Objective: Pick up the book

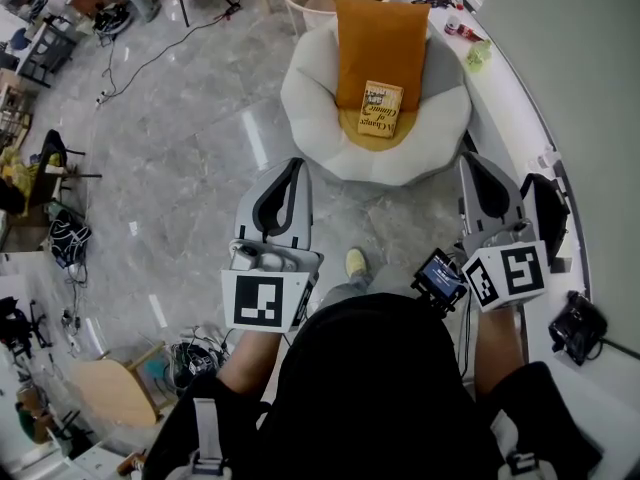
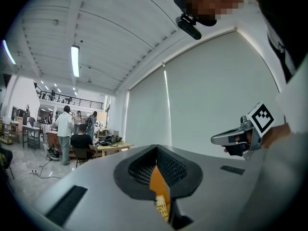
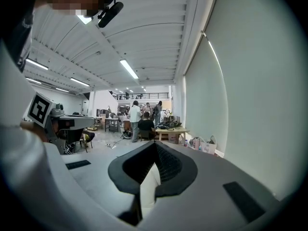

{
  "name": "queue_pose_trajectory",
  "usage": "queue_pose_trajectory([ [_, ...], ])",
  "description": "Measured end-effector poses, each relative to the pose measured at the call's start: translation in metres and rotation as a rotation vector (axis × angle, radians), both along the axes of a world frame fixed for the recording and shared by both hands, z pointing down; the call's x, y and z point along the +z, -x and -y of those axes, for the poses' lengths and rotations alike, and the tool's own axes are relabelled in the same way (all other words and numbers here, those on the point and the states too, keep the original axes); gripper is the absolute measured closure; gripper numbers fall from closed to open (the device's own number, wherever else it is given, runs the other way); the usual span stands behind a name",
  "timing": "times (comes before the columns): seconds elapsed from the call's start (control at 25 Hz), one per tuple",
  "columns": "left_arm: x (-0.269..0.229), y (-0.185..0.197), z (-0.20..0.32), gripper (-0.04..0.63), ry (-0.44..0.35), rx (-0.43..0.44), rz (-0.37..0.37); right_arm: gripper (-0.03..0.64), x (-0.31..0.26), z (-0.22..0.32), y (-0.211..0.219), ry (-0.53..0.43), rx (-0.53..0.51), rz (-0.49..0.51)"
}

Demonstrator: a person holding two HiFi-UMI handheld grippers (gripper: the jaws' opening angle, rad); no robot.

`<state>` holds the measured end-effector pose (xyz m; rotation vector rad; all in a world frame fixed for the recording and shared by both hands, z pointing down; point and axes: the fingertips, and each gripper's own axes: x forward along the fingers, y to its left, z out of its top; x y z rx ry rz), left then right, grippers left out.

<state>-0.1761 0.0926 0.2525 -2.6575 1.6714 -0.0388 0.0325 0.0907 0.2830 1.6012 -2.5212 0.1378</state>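
the book (image 1: 381, 109) lies on the orange cushion (image 1: 380, 38) on the white chair (image 1: 318, 103). the left gripper (image 1: 293, 168) and the right gripper (image 1: 472, 163) are both pressed together, holding nothing.

Holding the left gripper (image 1: 290, 168) and the right gripper (image 1: 478, 163) out front at about the same height, side by side and well apart. Pointing both straight ahead, roughly level. Shut tight at the tips on each one, pinching nothing at all. Carrying the marker cubes (image 1: 265, 301) at the back ends, facing up. Keeping bare forearms (image 1: 498, 343) tucked in close to the body, just behind the cubes.
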Motion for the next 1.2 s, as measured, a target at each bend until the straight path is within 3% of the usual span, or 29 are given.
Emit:
queue_pose_trajectory([
  [1.2,-0.02,0.024,0.007,0.585,-0.081,-0.008,-0.022,0.609,-0.02,0.007,0.024,-0.07,-0.001,-0.032],
])
